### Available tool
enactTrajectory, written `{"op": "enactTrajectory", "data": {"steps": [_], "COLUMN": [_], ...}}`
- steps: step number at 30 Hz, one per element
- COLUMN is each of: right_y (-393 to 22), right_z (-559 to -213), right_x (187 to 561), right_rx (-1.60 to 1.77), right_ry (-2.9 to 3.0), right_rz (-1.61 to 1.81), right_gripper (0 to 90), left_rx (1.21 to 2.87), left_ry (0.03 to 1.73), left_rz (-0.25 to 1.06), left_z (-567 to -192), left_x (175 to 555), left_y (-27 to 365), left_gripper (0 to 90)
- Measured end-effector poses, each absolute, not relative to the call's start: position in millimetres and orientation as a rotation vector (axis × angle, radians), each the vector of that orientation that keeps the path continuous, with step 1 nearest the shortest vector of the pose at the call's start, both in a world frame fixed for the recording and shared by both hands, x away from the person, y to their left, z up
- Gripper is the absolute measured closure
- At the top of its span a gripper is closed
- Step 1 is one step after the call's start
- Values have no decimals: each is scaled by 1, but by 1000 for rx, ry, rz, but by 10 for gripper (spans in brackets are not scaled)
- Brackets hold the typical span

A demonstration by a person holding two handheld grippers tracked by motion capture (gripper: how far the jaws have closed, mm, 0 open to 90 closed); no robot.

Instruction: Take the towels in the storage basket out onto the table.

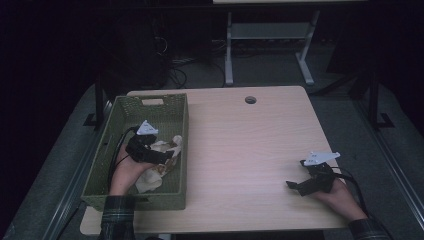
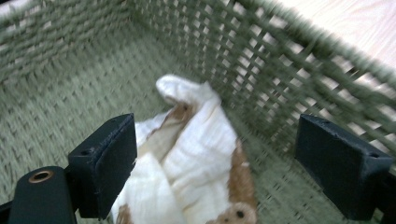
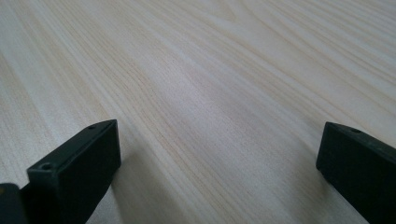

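A green woven basket (image 1: 176, 107) stands on the left part of the light wooden table (image 1: 245, 145). Inside it lies a crumpled white cloth with brown patches (image 1: 161, 150), also seen in the left gripper view as the cloth (image 2: 196, 154). My left gripper (image 1: 162, 157) is down in the basket over the cloth, open, its jaws wide on either side of the cloth (image 2: 219, 172). My right gripper (image 1: 294, 185) rests low over the bare tabletop near the right front edge, open with nothing between its jaws (image 3: 215, 163).
The basket's right wall (image 2: 299, 84) rises close behind the cloth. A round cable hole (image 1: 250, 100) sits at the table's far edge. Beyond the table are a white desk frame (image 1: 270, 45) and cables on the dark floor.
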State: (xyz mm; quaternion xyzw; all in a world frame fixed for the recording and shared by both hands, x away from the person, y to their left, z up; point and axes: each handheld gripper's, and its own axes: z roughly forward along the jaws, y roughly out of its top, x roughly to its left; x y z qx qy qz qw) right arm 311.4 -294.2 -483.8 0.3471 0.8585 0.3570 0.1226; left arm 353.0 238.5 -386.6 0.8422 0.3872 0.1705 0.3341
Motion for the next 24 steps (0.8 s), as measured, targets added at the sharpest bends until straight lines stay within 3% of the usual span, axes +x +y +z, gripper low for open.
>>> {"op": "enactTrajectory", "data": {"steps": [11, 24], "right_y": [-294, -294], "right_z": [-484, -484], "right_x": [311, 311], "right_rx": [1013, 1013], "right_ry": [2505, 2504], "right_rz": [1042, 1043], "right_gripper": [0, 0], "left_rx": [2334, 2450], "left_ry": [1116, 1210], "left_rz": [436, 300], "left_z": [-408, -428], "left_x": [360, 366], "left_y": [240, 239], "left_gripper": [129, 135]}}
